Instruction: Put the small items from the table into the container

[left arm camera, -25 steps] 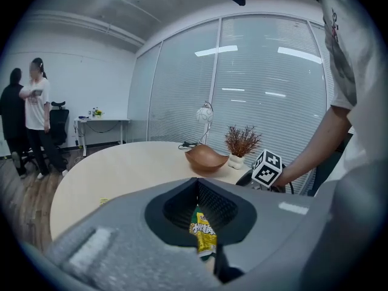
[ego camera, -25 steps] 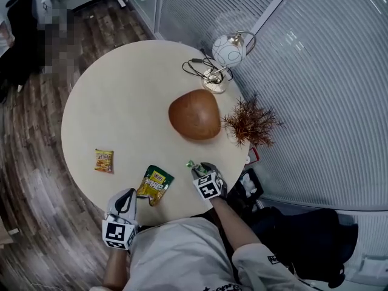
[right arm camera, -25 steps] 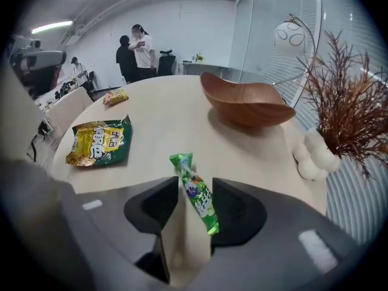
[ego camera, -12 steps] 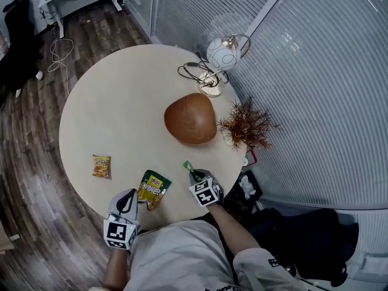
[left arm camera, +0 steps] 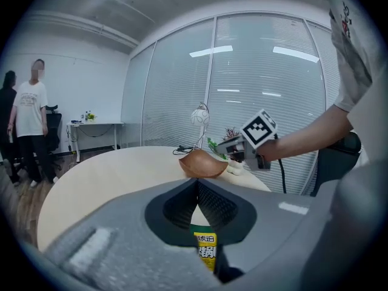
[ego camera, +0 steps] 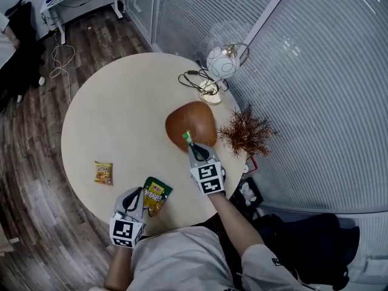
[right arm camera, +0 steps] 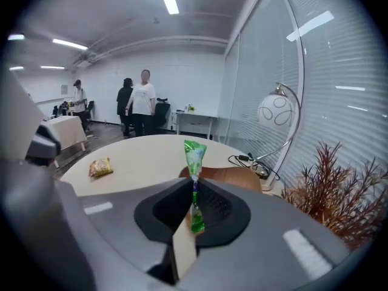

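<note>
Your right gripper (ego camera: 190, 148) pinches a crinkly green sachet (ego camera: 187, 139) over the rounded bowl's (ego camera: 197, 117) six-o'clock rim. Left gripper's (ego camera: 136, 195) jaws meet beside the glossy packet (ego camera: 157, 194).

The round pale table (ego camera: 115, 114) carries a brown bowl (ego camera: 194, 120) toward 3 o'clock, a globe lamp (ego camera: 221, 63) at 2 (its cable (ego camera: 191, 77) coiled beside it), a dried plant (ego camera: 247, 132) at the 3 o'clock rim, an orange packet (ego camera: 103, 172) at 8 and a yellow-green packet (ego camera: 156, 194) at 6.

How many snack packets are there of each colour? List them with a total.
green packet: 1
yellow-green packet: 1
orange packet: 1
Total: 3
</note>
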The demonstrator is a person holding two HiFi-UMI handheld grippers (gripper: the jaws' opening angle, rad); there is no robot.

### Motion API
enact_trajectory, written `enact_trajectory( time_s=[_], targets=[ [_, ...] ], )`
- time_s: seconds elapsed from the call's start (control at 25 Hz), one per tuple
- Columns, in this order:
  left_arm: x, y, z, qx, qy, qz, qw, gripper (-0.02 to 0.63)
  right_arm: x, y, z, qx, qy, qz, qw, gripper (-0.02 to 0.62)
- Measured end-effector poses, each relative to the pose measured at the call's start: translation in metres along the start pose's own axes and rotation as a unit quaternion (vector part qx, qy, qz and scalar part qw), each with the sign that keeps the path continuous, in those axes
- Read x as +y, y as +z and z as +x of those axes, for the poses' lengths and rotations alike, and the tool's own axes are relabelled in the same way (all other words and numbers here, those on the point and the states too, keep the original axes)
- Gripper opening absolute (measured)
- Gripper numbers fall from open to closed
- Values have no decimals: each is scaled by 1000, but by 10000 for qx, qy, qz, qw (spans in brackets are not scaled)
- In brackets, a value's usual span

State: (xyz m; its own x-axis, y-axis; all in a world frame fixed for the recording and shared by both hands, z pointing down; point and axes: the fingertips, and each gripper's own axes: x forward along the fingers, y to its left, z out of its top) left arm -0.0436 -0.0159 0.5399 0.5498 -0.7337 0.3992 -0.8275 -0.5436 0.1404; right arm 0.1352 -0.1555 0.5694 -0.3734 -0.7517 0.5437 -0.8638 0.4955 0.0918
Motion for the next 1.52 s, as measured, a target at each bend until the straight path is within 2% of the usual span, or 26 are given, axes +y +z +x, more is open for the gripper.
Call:
enact_trajectory(
  time_s=[0.08,0.2,0.48,0.68,0.92,1.16,1.32,1.52],
  targets=[
    [2,-4,-2,26,64,30,10000,-3,-26,-1,19,209,-232,90,9995,28],
    [5,-9,-10,100,139,-42,9998,-3,-43,-8,41,649,-366,82,9972,28],
    [17,-18,-18,148,316,-93,9993,-3,-54,-37,79,1615,-362,71,9862,31],
    [18,-16,-18,131,325,-84,9993,-3,-49,-48,86,1840,-288,69,9825,69],
    [18,-11,-15,20,368,-84,9993,-3,-39,-40,64,1405,-216,259,9895,73],
    [9,3,-3,-257,231,-51,9994,3,-3,-18,25,300,156,319,9989,31],
    [4,7,5,-329,180,-4,9993,3,39,4,-10,-535,637,563,9949,9],
    [7,2,6,-257,265,-101,9993,3,101,6,-46,-957,1054,882,9859,3]
  ],
)
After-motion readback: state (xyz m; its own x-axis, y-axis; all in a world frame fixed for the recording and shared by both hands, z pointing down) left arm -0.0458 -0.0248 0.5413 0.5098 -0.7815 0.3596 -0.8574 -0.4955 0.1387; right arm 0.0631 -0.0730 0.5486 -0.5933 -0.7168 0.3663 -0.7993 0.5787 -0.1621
